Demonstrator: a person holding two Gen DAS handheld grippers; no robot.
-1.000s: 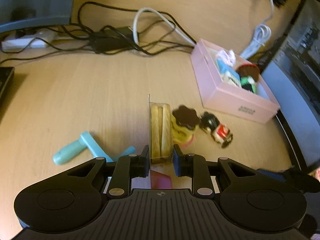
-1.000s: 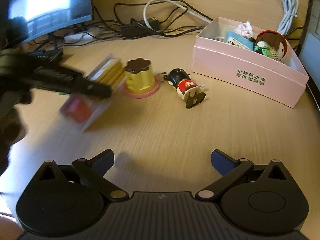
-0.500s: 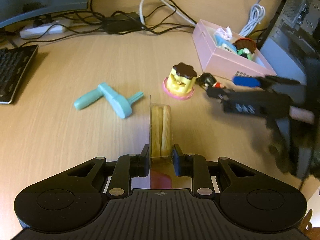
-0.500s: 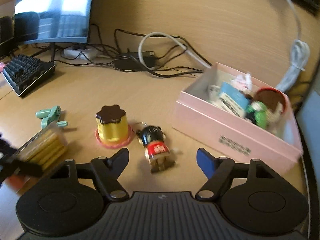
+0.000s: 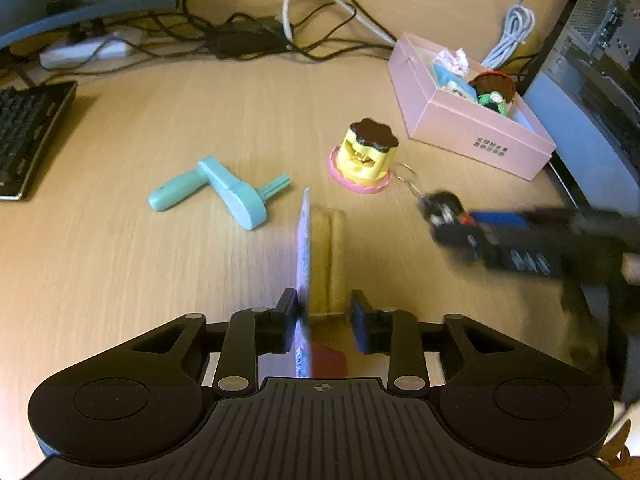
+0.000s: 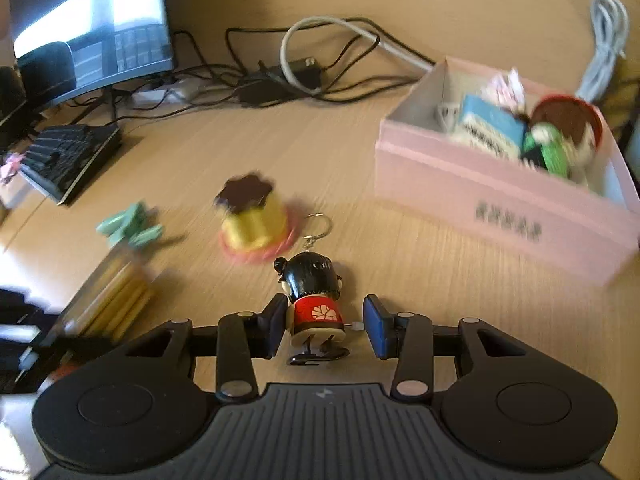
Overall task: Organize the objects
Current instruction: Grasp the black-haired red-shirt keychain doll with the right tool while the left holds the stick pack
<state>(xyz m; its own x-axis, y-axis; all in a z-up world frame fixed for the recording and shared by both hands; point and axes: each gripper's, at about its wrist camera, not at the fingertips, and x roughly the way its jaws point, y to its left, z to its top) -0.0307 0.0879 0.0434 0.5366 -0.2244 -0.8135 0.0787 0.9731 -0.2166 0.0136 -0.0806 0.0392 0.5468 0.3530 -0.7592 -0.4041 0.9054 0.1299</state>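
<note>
The right gripper (image 6: 324, 326) is closing around a little doll keychain (image 6: 314, 300) standing on the desk; its left pad touches the doll, the right one is just short. The left gripper (image 5: 324, 316) is opening, letting go of a packet of biscuit sticks (image 5: 326, 256) between its jaws. Next, I reckon, the doll gets pinched firmly and carried to the pink box (image 6: 500, 196) nearby.
</note>
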